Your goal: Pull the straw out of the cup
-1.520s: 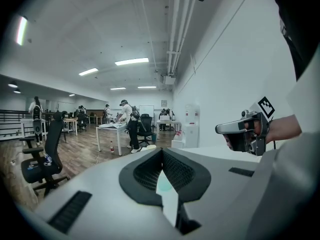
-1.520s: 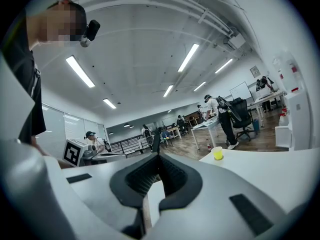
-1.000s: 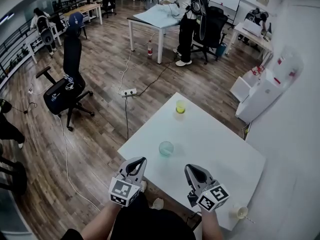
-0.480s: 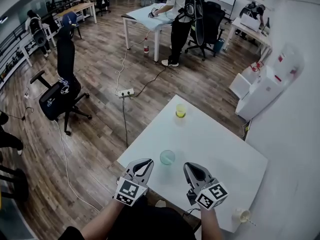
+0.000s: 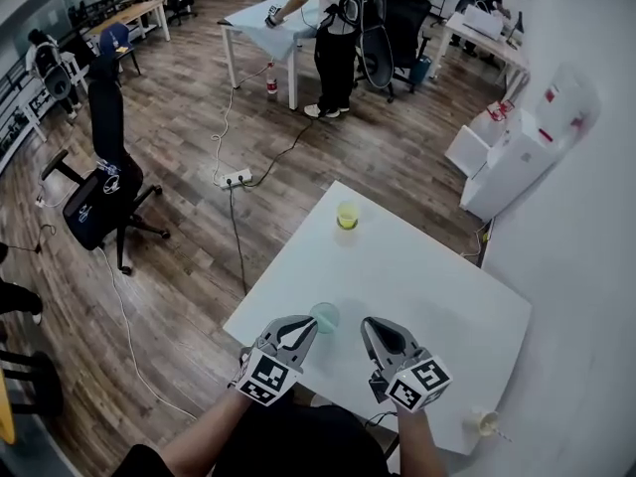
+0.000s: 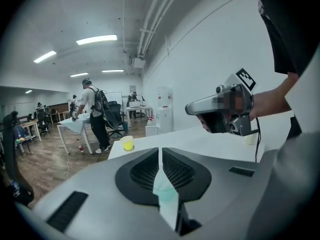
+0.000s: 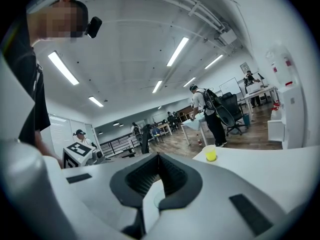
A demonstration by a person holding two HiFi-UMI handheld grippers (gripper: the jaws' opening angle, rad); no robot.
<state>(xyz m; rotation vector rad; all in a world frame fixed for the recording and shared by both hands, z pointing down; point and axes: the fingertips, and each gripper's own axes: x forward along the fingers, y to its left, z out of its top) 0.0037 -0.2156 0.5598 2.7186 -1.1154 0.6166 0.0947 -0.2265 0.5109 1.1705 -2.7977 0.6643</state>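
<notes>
A white table point(image 5: 427, 276) fills the lower middle of the head view, standing on a wood-plank floor point(image 5: 189, 117) beside a white wall. Farther back, a person point(image 5: 333, 18) with a backpack stands at another table point(image 5: 260, 23), and a black office chair point(image 5: 99, 182) sits off to the left. Both grippers hover over the table's near edge, side by side. The left gripper point(image 5: 304, 324) has its jaws pressed together at the tips with nothing pinched between them, and the right gripper point(image 5: 371, 325) is likewise closed on nothing (each gripper's own view shows the tips meeting). Just ahead of the left gripper's tips, a pale teal cup point(image 5: 324, 317) stands on the table. A yellow cup point(image 5: 347, 215) stands near the far edge, well apart from the grippers. The cup with the straw point(image 5: 483, 422) sits at the table's near right corner, to the right of the right gripper and apart from it, and its straw point(image 5: 502, 433) sticks out tilted to the right.
</notes>
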